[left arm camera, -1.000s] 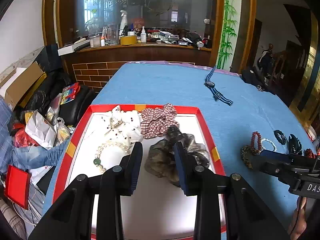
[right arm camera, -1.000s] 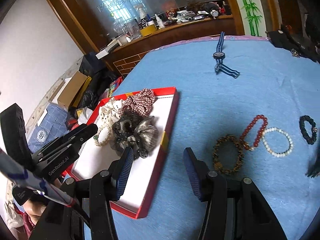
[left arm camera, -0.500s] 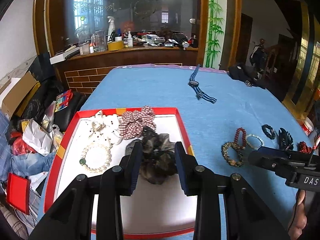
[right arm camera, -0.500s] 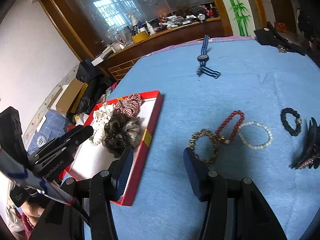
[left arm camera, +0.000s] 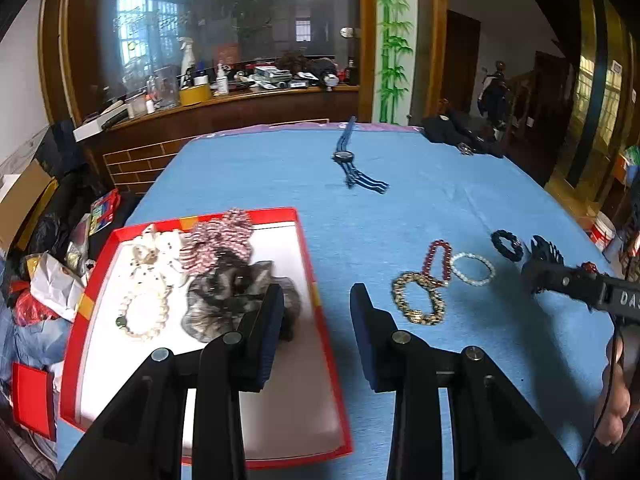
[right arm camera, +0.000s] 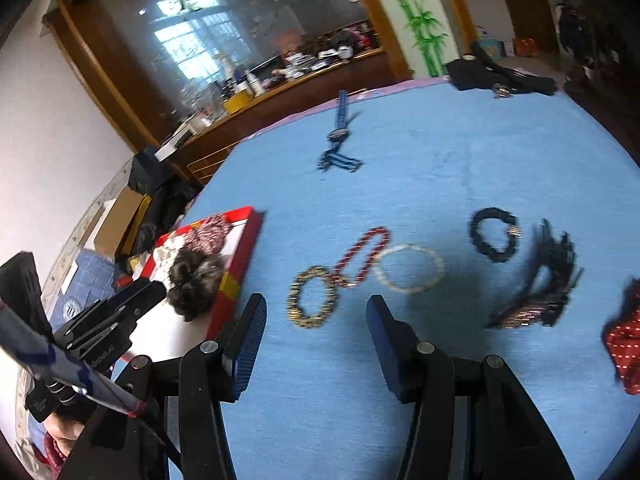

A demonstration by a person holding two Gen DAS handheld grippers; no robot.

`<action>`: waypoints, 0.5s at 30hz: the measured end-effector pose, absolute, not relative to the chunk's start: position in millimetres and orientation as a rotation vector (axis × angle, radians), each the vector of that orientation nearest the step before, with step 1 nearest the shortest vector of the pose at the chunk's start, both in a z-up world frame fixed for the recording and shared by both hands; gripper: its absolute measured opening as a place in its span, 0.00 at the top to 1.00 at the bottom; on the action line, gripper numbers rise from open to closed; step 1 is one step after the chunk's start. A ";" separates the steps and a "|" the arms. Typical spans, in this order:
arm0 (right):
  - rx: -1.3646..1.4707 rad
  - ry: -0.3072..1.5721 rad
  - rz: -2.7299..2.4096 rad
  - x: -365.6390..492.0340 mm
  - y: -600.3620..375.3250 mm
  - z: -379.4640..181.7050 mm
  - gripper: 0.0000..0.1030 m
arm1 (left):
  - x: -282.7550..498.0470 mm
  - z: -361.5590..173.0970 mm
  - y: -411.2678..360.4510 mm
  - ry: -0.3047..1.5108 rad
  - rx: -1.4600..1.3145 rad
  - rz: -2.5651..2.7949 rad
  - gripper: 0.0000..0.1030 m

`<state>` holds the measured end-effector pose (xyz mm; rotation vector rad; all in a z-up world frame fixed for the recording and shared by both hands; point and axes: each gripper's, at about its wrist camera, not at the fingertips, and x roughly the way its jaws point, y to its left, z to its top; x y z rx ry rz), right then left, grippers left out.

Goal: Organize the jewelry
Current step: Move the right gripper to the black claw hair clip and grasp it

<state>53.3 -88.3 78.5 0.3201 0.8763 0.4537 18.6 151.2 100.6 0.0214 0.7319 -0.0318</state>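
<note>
A red-rimmed white tray (left arm camera: pixel 316 308) (right arm camera: pixel 240 256) lies on the blue table. It holds a grey scrunchie (left arm camera: pixel 232 296), a plaid scrunchie (left arm camera: pixel 218 236), a white scrunchie (left arm camera: pixel 156 256) and a pearl bracelet (left arm camera: pixel 142 312). On the cloth to its right lie a gold-brown bead bracelet (left arm camera: pixel 418 298) (right arm camera: pixel 312 298), a red one (left arm camera: pixel 438 256) (right arm camera: pixel 362 256), a white one (left arm camera: pixel 472 268) (right arm camera: pixel 412 268), a black one (right arm camera: pixel 494 234) and a black hair claw (right arm camera: pixel 536 284). My left gripper (left arm camera: pixel 316 308) is open and empty above the tray's right rim. My right gripper (right arm camera: pixel 316 316) is open and empty just in front of the gold-brown bracelet.
A blue striped watch (left arm camera: pixel 352 164) (right arm camera: pixel 338 140) lies at the far middle of the table. A dark bag (left arm camera: pixel 460 132) sits at the far right edge. A red dotted cloth piece (right arm camera: pixel 624 336) lies at the right. Clutter and boxes (left arm camera: pixel 44 264) stand left of the table.
Both grippers have swung right, from over the tray toward the loose bracelets. The left gripper's jaws have opened wider. The grey scrunchie stays in the tray.
</note>
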 end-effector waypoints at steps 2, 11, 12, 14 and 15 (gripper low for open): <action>0.339 0.873 0.429 56.6 -103.7 76.9 0.45 | 21.1 98.7 143.4 0.739 0.027 -0.045 0.68; 0.462 0.809 0.326 61.4 -172.6 77.7 0.46 | 30.8 81.3 106.0 0.780 0.068 -0.099 0.68; 0.472 0.800 0.306 60.7 -180.5 78.3 0.46 | 31.7 79.1 102.7 0.785 0.070 -0.103 0.68; 0.502 0.783 0.255 60.6 -195.7 78.2 0.46 | 35.0 73.4 93.5 0.797 0.075 -0.120 0.68; 0.514 0.778 0.237 60.6 -201.6 78.7 0.46 | 37.2 70.5 89.5 0.804 0.076 -0.129 0.68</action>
